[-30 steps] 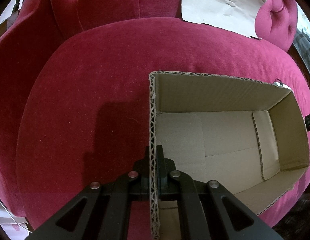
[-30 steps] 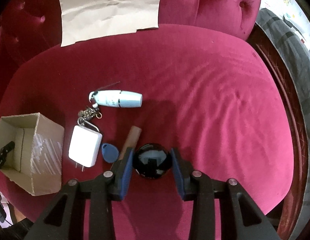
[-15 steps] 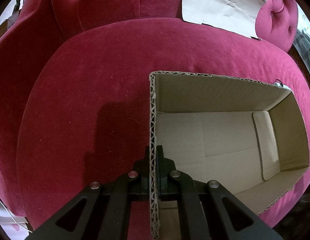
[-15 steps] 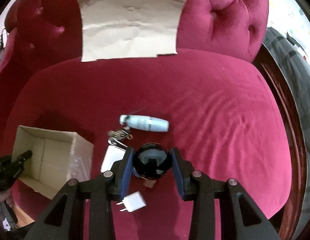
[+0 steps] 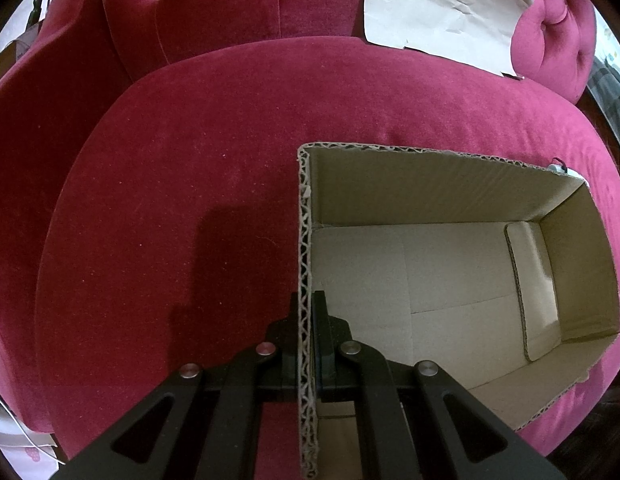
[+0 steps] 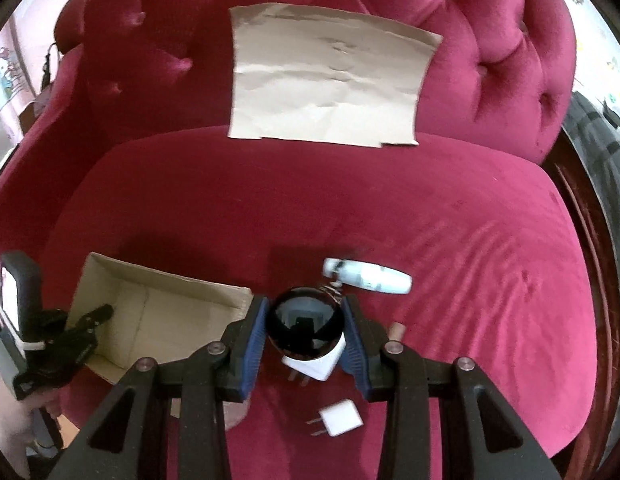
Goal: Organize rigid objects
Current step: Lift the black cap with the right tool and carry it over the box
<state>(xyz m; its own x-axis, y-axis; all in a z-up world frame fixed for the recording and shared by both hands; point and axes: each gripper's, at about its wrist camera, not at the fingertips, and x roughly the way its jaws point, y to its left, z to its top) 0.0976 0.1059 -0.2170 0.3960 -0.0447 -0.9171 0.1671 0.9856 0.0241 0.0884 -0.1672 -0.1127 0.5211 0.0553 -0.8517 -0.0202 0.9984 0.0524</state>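
Note:
My left gripper [image 5: 305, 316] is shut on the near left wall of an open cardboard box [image 5: 430, 152] with nothing inside it. The box rests on a red velvet sofa seat [image 5: 169, 220]. In the right wrist view, my right gripper [image 6: 305, 312] is shut on a glossy black ball [image 6: 305, 330], held above the seat just right of the box [image 6: 169, 278]. Below the ball lies a white charger [image 6: 316, 366]. Nearby are a smaller white plug [image 6: 342, 422], a white tube [image 6: 370, 278], a metal keyring [image 6: 334, 293] and a brown cylinder end [image 6: 397, 330]. The left gripper [image 6: 103, 313] shows at the box's left wall.
A creased brown paper sheet [image 6: 330, 80] leans on the tufted sofa back. The seat's right half [image 6: 490, 280] is bare velvet. A dark wooden sofa edge [image 6: 582, 220] and striped fabric lie far right. A person's hand holds the left gripper at the lower left.
The right gripper has lifted the black ball off the seat and carried it left toward the box. The loose items now sit beneath and behind it. The left gripper stayed put.

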